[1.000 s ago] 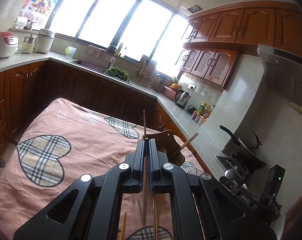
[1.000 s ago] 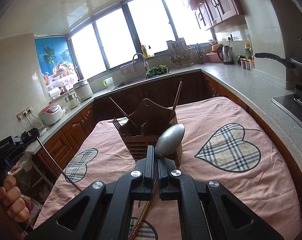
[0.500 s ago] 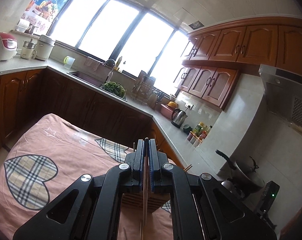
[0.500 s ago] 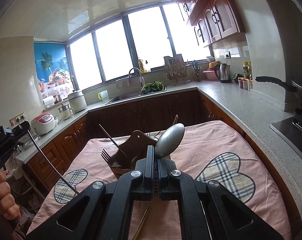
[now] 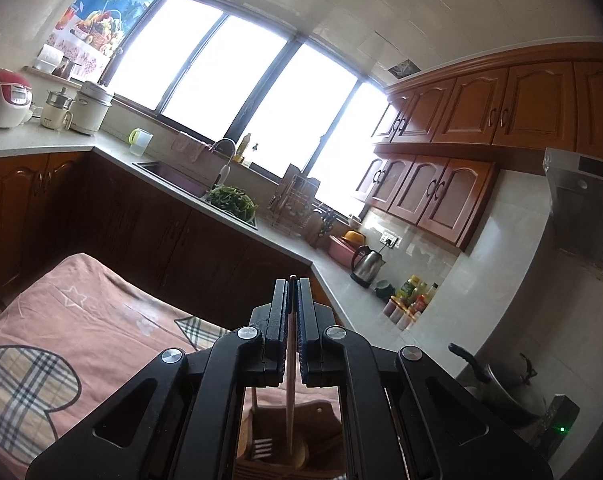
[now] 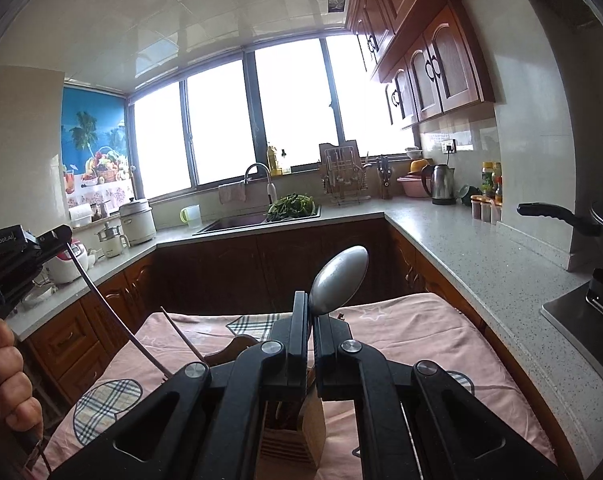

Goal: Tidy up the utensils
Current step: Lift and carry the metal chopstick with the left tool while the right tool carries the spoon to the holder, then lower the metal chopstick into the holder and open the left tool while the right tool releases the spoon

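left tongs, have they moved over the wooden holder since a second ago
Yes. The left tongs, shut on a chopstick, have moved toward and over the wooden holder: a second ago it stood ahead of their tips, now it shows below, between the arms.

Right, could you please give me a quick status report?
Left gripper shut on chopstick, above wooden utensil holder. Right gripper shut on metal spoon. Nothing blocking.

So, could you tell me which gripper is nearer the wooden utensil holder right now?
Too close to call. The left gripper holds a chopstick that reaches down into the wooden utensil holder; the right gripper holds a spoon directly above the holder.
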Action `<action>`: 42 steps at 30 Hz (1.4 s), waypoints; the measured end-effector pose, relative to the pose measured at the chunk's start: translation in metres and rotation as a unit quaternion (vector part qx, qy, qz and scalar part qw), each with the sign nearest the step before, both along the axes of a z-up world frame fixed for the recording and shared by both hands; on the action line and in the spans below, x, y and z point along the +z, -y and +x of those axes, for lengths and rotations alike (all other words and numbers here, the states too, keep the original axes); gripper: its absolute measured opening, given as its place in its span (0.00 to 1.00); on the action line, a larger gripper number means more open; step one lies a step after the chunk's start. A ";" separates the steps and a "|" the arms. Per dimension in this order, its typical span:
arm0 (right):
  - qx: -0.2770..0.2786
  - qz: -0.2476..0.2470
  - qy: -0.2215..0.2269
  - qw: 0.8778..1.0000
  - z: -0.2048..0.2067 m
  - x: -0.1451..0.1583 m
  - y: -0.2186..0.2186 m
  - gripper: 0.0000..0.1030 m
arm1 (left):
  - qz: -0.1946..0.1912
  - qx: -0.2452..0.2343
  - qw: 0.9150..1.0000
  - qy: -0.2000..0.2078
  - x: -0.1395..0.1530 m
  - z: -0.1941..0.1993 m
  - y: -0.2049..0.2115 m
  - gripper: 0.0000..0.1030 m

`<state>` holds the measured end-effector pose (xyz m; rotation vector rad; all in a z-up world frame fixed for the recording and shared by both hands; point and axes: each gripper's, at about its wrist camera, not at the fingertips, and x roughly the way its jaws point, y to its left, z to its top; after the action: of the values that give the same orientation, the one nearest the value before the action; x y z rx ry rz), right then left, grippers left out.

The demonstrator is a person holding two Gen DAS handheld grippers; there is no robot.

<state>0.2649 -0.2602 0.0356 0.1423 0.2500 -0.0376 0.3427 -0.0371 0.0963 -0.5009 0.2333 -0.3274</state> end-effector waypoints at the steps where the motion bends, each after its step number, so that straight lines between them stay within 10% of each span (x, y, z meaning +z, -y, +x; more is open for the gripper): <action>1: 0.000 -0.004 0.000 1.000 0.004 -0.003 -0.002 0.02 | 0.002 0.004 1.000 0.000 -0.004 0.004 0.003 0.03; 17: 0.017 -0.029 -0.081 0.996 0.051 -0.073 -0.020 0.02 | 0.073 -0.008 0.996 -0.050 -0.085 0.038 0.043 0.04; 35: 0.045 0.029 -0.127 0.991 0.062 -0.083 -0.004 0.07 | 0.094 -0.041 0.992 -0.077 -0.090 0.042 0.049 0.05; 42: 0.043 0.047 -0.126 0.990 0.057 -0.078 0.000 0.10 | 0.088 -0.036 0.992 -0.086 -0.089 0.040 0.043 0.33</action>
<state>0.3214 -0.2599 -0.0426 0.2214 0.5113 0.0432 0.3827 -0.0804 0.0070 -0.3474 0.4447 -0.3318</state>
